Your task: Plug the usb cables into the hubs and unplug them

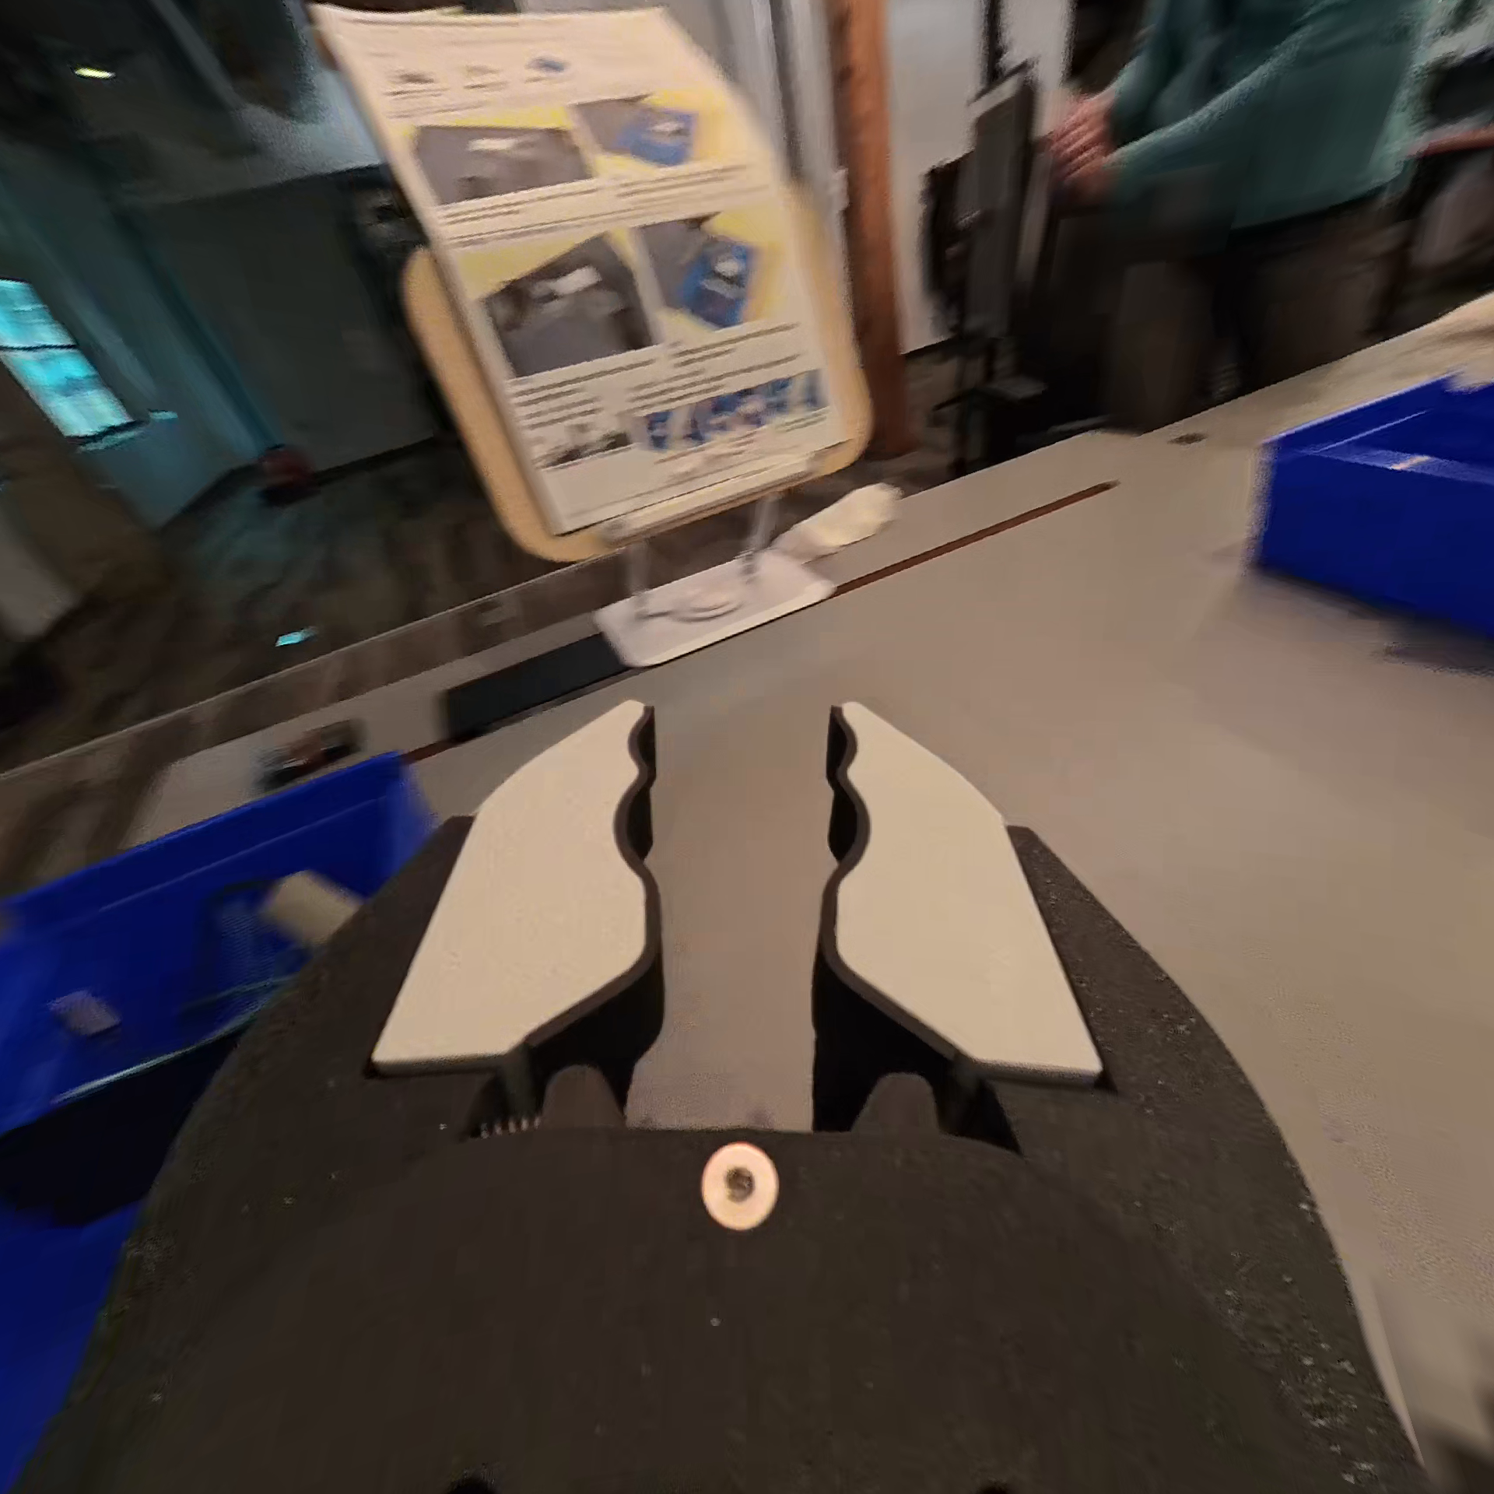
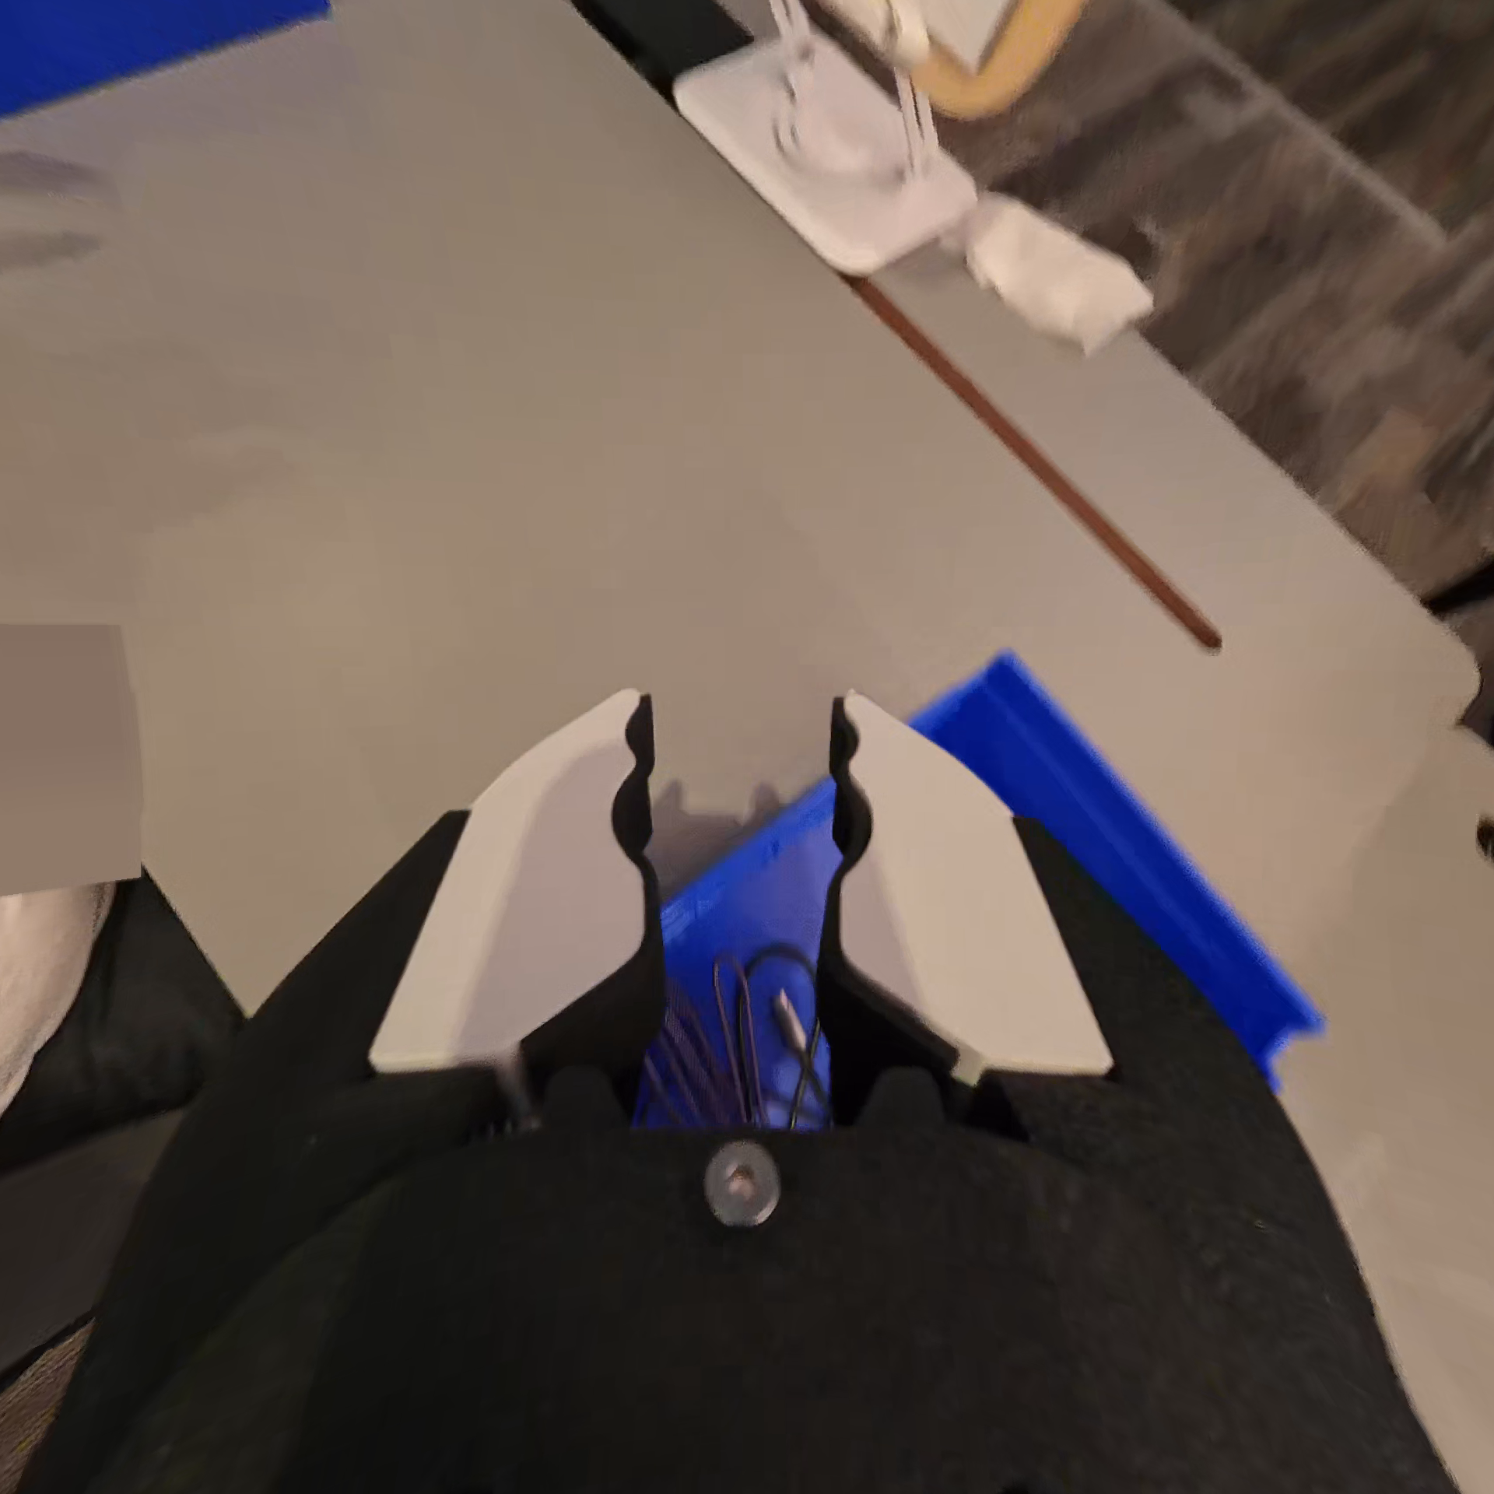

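My left gripper [image 1: 740, 715] is open and empty, held above the grey table [image 1: 1051, 728]. A blue bin [image 1: 162, 930] lies to its left with a coiled cable and a pale hub-like piece [image 1: 311, 905] inside, all blurred. My right gripper [image 2: 740, 711] is open and empty above another blue bin [image 2: 1132, 873]. Between its fingers I see thin dark cables [image 2: 752, 1019] with a silver plug [image 2: 788, 1014] lying in that bin. No hub shows clearly in the right wrist view.
A second blue bin [image 1: 1374, 525] sits at the table's right. An instruction sheet on a white stand [image 1: 711, 606] stands at the far edge, also seen in the right wrist view [image 2: 849, 162]. A person in a green sleeve [image 1: 1213, 121] stands behind the table. My right fingertips sit around 50 centimetres from my left ones.
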A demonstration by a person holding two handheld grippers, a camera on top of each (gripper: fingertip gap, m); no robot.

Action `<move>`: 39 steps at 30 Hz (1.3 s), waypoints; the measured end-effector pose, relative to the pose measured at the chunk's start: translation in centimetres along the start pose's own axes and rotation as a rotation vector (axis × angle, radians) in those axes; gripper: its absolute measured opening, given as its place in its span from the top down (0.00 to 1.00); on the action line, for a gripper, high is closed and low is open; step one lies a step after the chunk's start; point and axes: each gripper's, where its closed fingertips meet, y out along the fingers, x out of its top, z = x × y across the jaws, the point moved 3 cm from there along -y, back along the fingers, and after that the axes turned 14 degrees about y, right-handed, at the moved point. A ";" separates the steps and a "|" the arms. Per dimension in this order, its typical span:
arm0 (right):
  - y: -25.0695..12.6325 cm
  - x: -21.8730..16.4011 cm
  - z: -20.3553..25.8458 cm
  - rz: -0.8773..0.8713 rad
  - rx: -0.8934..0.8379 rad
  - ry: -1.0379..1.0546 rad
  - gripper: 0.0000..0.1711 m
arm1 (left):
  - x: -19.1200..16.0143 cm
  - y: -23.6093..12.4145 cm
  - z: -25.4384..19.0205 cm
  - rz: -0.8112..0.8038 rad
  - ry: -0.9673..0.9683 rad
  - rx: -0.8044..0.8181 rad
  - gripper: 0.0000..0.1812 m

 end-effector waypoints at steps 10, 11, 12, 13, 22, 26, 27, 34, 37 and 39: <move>9.4 7.6 5.1 -0.079 0.140 -0.065 0.75 | -9.4 -1.0 16.5 0.318 -0.040 0.116 0.79; 10.1 7.9 5.6 -0.073 0.155 -0.071 0.75 | -10.2 -0.3 17.4 0.322 -0.061 0.081 0.80; 10.7 8.2 6.2 -0.068 0.170 -0.080 0.75 | -11.2 0.4 18.0 0.339 -0.084 0.036 0.81; 11.2 8.5 6.8 -0.063 0.182 -0.091 0.75 | -12.3 1.1 18.5 0.367 -0.119 -0.019 0.81; 13.4 9.5 9.6 -0.014 0.224 -0.138 0.74 | -15.7 5.0 21.7 0.426 -0.079 -0.208 0.81; 13.9 9.1 10.0 0.001 0.223 -0.140 0.74 | -16.6 6.4 22.3 0.487 -0.136 -0.267 0.84; 14.1 9.0 10.1 0.008 0.224 -0.142 0.74 | -16.9 6.8 22.0 0.507 -0.142 -0.301 0.85; 15.2 8.2 10.3 0.051 0.223 -0.138 0.73 | -21.0 9.6 20.4 0.742 -0.231 -0.410 0.85; 15.7 8.0 10.6 0.068 0.238 -0.147 0.74 | -22.4 10.4 19.7 0.816 -0.270 -0.452 0.84; 16.0 7.8 10.9 0.083 0.242 -0.158 0.74 | -22.9 10.9 19.8 0.835 -0.310 -0.445 0.84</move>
